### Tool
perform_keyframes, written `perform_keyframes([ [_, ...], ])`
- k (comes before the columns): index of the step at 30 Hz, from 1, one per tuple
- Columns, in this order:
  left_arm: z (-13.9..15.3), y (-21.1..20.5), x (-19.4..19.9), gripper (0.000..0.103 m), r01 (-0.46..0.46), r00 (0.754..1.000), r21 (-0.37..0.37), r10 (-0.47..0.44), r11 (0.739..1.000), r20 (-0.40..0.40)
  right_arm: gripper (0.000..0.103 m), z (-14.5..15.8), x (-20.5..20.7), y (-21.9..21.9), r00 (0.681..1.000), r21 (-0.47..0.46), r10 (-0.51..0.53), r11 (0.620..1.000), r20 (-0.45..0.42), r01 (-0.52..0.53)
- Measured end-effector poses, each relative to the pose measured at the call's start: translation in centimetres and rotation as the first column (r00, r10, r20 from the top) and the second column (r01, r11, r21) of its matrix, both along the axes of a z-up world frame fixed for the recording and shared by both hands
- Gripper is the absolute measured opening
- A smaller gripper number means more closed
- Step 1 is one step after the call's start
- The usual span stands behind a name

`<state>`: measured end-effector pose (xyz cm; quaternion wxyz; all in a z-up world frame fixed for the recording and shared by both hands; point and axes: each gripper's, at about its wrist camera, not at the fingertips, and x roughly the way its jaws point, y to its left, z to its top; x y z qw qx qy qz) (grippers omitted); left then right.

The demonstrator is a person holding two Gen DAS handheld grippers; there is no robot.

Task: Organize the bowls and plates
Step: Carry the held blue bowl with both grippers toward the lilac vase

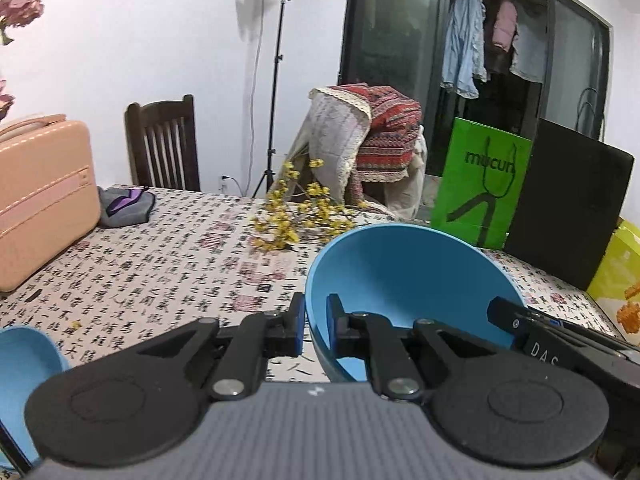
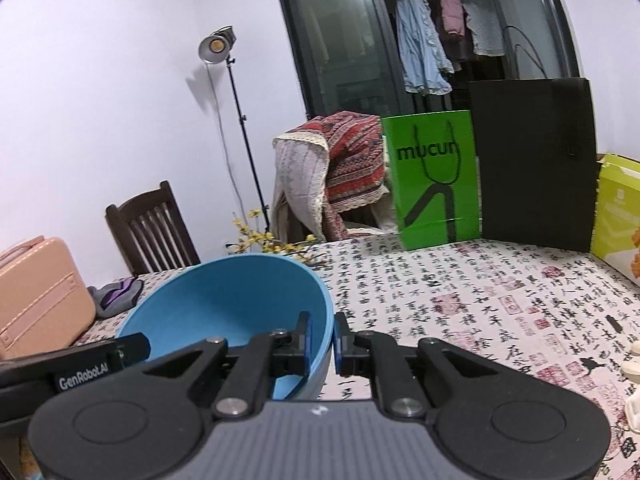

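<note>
While both tongs pinch opposite sides of its rim, the blue bowl [image 1: 400, 272] hangs tilted above the desk [image 1: 160, 272], its open mouth turned towards the cameras. The left tongs [image 1: 315, 330] are pressed together on the rim's left edge, one pad outside the wall and one inside; the right tongs [image 2: 321, 346] clamp the right edge the same way. From the left wrist view the other tool's fingertip shows at the bowl's far side.

Judging by its thin wall, even matte colour and dull sheen, the bowl looks like plastic or melamine: light, stiff, unlikely to shatter, but smooth enough to slide in a narrow pinch. A rim grip gives little contact, so two opposed holds seem the safer way to keep it from swinging or rotating. The pads should sit well down over the lip, not at its very edge.

A second blue dish [image 1: 24, 360] lies on the desk at the lower left of the left wrist view; whether it is a bowl or plate I cannot tell. Yellow flower sprigs [image 1: 292, 216] lie beyond the bowl, well apart from it.
</note>
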<state>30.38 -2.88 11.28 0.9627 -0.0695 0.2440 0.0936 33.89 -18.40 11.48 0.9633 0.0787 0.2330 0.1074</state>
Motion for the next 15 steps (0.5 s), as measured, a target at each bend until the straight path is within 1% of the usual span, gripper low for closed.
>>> perform_keyframes([
  [15,0.4,5.2,-2.2,0.011,-0.106,0.994,-0.005,0.106,0.994,0.007,0.011,0.0,-0.4,5.6,0.994,0.002,0.11,0.994,-0.003,-0.11],
])
